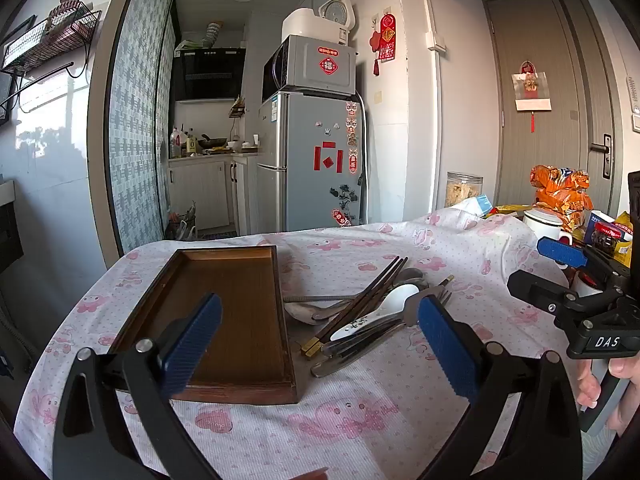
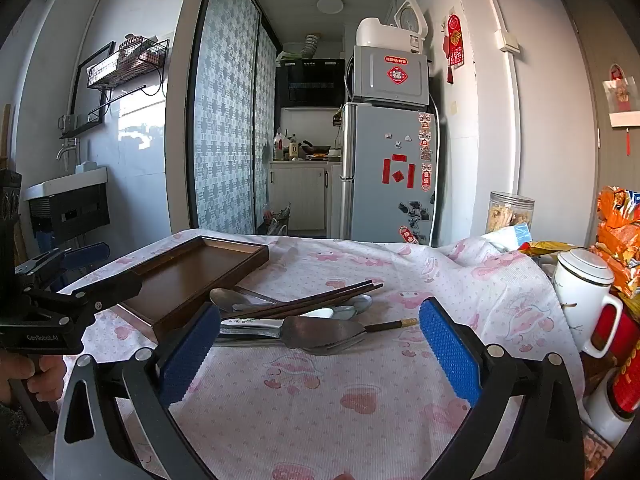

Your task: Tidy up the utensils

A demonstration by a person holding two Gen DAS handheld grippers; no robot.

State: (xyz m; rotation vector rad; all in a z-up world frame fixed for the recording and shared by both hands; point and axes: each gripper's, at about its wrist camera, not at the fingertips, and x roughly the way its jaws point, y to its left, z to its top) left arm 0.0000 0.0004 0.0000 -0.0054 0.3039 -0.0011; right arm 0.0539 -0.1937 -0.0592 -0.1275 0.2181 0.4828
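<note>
The left tool (image 1: 320, 344) is hovering with its jaws wide apart and nothing between them, over the worktop (image 1: 360, 420) near the tray's (image 1: 224, 304) front right corner. The tray is lying empty at ten o'clock; the utensils (image 1: 360, 312), chopsticks (image 2: 304, 304) crossing spoons and a fork, are piling just beside it at three o'clock. The right tool (image 2: 318, 356) is also gaping wide, holding nothing, with the pile at its twelve o'clock.
</note>
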